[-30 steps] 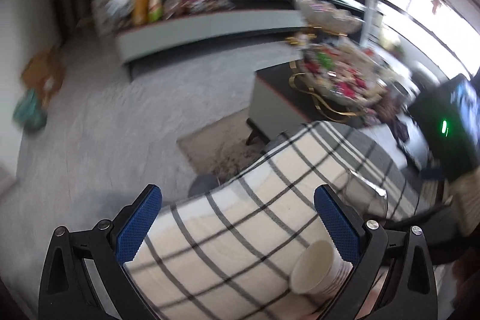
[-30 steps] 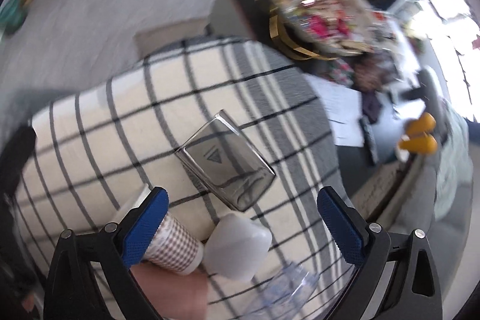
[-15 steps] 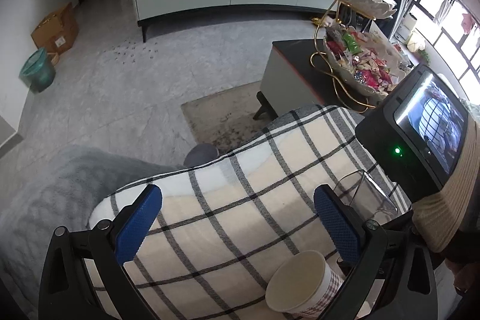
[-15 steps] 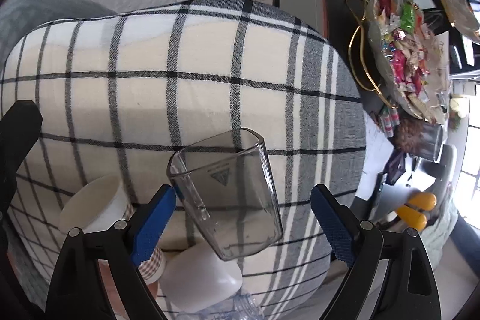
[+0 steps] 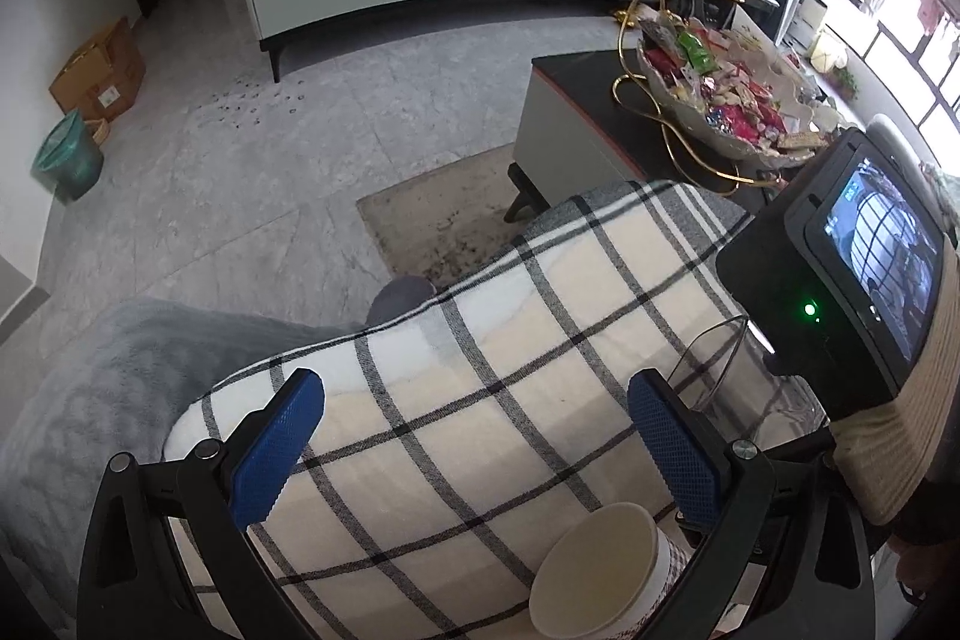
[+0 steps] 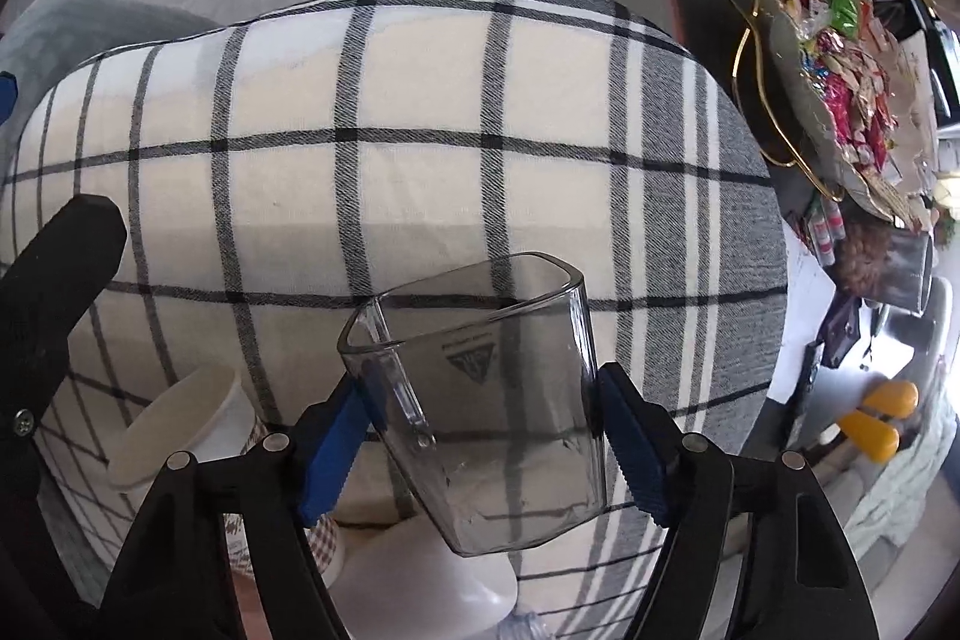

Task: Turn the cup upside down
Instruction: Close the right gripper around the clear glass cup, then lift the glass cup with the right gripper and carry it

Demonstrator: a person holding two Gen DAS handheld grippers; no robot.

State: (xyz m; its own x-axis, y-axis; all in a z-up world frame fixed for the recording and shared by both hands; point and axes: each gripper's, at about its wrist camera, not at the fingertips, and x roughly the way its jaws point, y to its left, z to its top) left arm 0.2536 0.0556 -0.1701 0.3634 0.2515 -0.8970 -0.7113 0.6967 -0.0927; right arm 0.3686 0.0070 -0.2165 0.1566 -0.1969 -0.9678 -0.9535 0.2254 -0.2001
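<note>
I have the right gripper (image 6: 480, 436) clamped on the clear cup (image 6: 486, 400) — its blue ribbed fingers (image 6: 630, 442) press the smooth, squarish plastic walls. The cup stands mouth up at the near edge of the checked cloth (image 6: 390, 100), so the grasp looks done and the flip itself is left. My left gripper (image 5: 474, 448) hangs spread and empty beside a paper cup (image 5: 600, 574).

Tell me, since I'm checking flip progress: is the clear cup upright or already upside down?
Upright. The clear cup has its open rim on top and its base below, with the right tongs closed on its sides. It looks empty.
</note>
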